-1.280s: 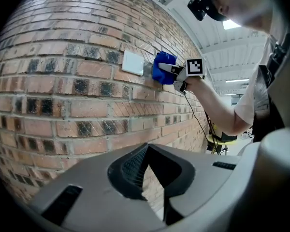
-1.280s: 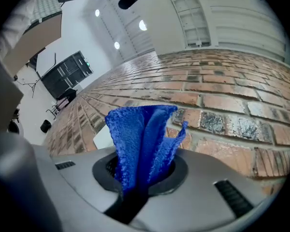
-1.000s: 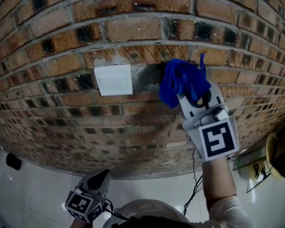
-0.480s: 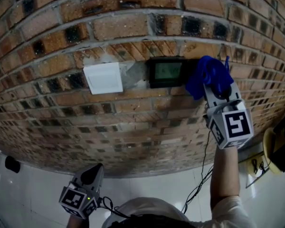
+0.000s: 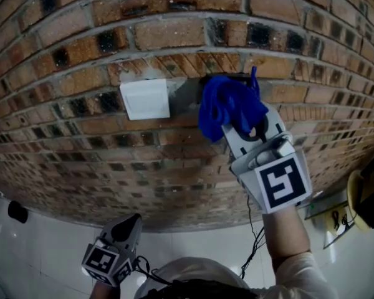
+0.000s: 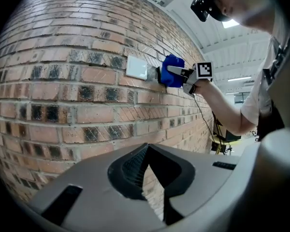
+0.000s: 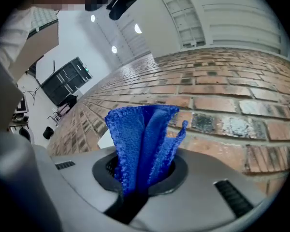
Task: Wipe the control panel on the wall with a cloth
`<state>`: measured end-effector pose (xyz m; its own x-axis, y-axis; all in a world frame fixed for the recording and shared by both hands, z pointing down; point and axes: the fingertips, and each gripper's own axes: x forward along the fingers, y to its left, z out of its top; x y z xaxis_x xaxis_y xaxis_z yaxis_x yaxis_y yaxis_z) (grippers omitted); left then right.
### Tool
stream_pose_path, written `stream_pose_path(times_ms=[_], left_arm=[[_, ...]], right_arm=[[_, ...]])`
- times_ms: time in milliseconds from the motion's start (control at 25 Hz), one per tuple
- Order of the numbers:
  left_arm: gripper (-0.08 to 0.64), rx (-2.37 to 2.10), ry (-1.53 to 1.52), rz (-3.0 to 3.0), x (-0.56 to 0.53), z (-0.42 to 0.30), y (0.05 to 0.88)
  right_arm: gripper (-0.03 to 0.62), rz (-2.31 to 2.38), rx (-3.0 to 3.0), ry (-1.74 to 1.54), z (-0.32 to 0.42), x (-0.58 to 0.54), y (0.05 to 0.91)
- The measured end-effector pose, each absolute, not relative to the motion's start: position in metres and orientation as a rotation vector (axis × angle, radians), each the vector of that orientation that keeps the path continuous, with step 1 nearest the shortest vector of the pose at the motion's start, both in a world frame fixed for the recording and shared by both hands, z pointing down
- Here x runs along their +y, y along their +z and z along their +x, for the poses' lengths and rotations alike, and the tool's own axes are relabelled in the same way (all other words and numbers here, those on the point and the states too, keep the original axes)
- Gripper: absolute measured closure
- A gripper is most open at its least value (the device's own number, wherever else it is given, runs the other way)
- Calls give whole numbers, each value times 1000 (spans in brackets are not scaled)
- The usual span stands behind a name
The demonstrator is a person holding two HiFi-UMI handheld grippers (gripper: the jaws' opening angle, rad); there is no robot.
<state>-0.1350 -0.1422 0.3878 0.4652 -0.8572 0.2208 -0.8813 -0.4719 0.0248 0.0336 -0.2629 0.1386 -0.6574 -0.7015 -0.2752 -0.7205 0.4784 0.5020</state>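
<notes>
A blue cloth (image 5: 227, 108) is pressed against the brick wall (image 5: 174, 36) and covers the dark control panel (image 5: 227, 77), of which only the top edge shows. My right gripper (image 5: 244, 124) is shut on the cloth, and its marker cube sits just below. The folded cloth (image 7: 142, 139) rises out of the jaws in the right gripper view. From the left gripper view, the cloth (image 6: 171, 77) shows far up the wall. My left gripper (image 5: 131, 224) hangs low at the left, shut and holding nothing, away from the panel.
A white blank plate (image 5: 144, 99) is fixed to the wall just left of the panel. Cables (image 5: 255, 242) hang below the right arm. A yellow object (image 5: 360, 199) stands at the far right, and a small black object (image 5: 17, 212) lies low at the left.
The right gripper has swept the cloth leftward: half a second ago it was right of the panel with the screen bare; the cloth now covers it. The left gripper barely moved.
</notes>
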Motion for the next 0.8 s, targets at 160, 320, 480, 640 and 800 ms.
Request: stream_pose_path(times_ms=[160,320,480,640,800], left_arm=[[558,-1531,263,2559,-137,-138,396],[559,-1542,261,2535,-134,-143,400],[558,-1524,273,2538,-137,-138,403],[559,-1499,278,2556,-142,-127,400],[560,-1470,280,2576,-146,-116,400]], right_arm=[[503,-1286,2691,893,11,-277,149],[503,-1333,2661,859,27,-283,147],[503,-1422,2619,883,63,-287,145],[503,-1491,2582,912,102,-293,144],[503,-1589,2544,881,136,-300,148]])
